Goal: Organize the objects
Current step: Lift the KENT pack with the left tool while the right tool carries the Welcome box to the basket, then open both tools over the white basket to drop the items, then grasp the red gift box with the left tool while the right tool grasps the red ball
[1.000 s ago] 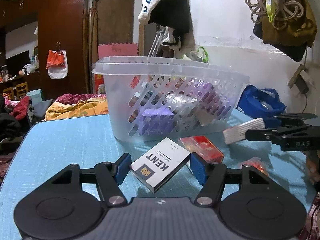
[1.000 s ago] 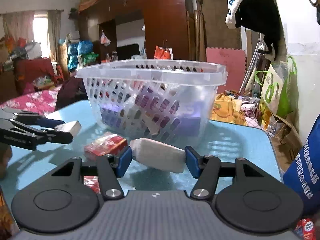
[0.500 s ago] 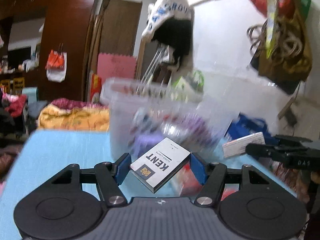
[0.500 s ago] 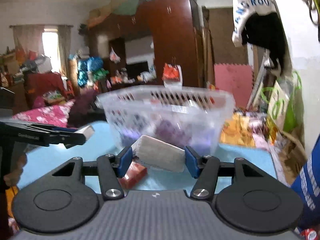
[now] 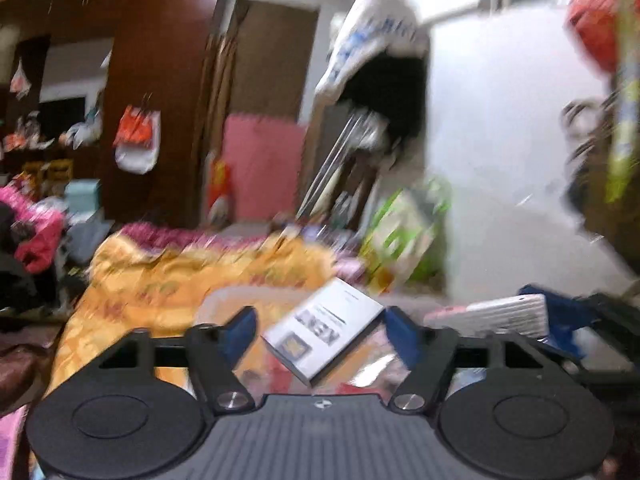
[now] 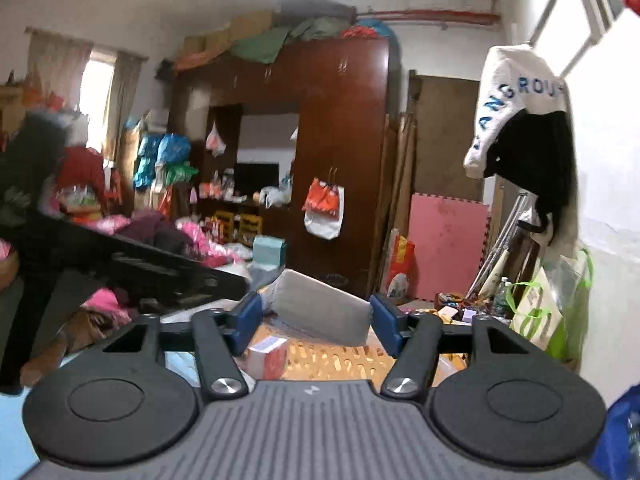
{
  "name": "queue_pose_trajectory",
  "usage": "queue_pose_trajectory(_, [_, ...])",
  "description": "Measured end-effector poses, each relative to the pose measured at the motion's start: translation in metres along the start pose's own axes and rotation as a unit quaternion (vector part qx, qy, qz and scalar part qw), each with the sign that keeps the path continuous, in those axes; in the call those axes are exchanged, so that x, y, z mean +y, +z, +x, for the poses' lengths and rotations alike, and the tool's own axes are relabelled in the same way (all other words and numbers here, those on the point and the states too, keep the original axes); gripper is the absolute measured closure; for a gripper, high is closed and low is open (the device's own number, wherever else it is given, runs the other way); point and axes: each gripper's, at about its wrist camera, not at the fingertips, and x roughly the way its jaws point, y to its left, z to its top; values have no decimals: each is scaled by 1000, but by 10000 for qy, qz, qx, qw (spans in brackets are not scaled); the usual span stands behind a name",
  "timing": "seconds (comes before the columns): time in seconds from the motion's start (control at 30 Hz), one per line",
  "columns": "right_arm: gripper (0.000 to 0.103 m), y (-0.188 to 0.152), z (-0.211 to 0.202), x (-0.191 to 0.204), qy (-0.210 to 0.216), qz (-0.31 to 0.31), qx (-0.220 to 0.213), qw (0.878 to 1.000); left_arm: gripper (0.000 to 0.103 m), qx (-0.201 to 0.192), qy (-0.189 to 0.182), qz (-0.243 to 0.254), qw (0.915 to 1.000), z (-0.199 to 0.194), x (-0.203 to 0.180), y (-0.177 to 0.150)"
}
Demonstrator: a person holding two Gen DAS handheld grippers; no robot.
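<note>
A: Left wrist view first. What's the left gripper [image 5: 320, 328] doing?

B: Its jaws are opening. The white KENT pack [image 5: 325, 336] sits tilted between the blue pads [image 5: 402, 332]. There's a clear gap at the left pad; at the right pad its corner looks just beside it, though blur hides whether they touch. So the pack is loose, not pinched.

A: And below it?

B: The basket [image 5: 224, 300], its pale rim blurred, with red and shiny things inside that I can't make out. To the right, the pouch [image 5: 496, 316] shows as a ribbed white slab, with the other tool's dark frame beyond it.

A: Right wrist view?

B: The right gripper [image 6: 316, 316] has jaws opening too. The grey-white pouch [image 6: 320, 312] lies slanted between the pads [image 6: 246, 316], and it seems to have a sliver of space on each side. Under it is the basket floor [image 6: 340, 356] with a red-and-white box [image 6: 266, 356]. The left gripper's black frame [image 6: 132, 268] crosses at the left.
</note>
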Motion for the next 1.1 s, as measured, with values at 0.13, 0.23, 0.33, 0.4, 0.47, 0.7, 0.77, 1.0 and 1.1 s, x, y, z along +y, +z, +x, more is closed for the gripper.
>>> queue_pose_trajectory(0.13, [10,-16,2,6,-157,-162,215,9995,21,421,250,-131,9987,19,5,-11])
queue_pose_trajectory(0.23, [0,-24,-34,3,18,13,46,10000,21,-11,136,6,9999,-20,1,-29])
queue_pose_trajectory(0.33, [0,-42,-77,-2,334,388,72,9987,10,-288,-201,236,9991,-64,-11,-62])
queue_pose_trajectory(0.4, [0,-59,-95,-3,532,562,118,9969,6,-207,-267,353,9988,-77,-18,-88])
queue_pose_trajectory(0.47, [0,-87,-107,2,654,633,247,9955,6,-28,-325,542,9980,-77,-26,-115])
queue_pose_trajectory(0.7, [0,-136,-82,23,939,598,996,9888,9,543,-246,649,9961,-37,-40,-147])
queue_pose_trajectory(0.77, [1,-138,-75,19,1076,684,1038,9864,9,677,-218,588,9957,-30,-39,-149])
queue_pose_trajectory(1.0, [23,-148,-77,30,1247,484,1194,9838,18,945,-163,694,9930,-15,-51,-158])
queue_pose_trajectory(1.1, [24,-153,-81,32,1382,470,1197,9820,28,1000,-1,847,9914,-11,-57,-162])
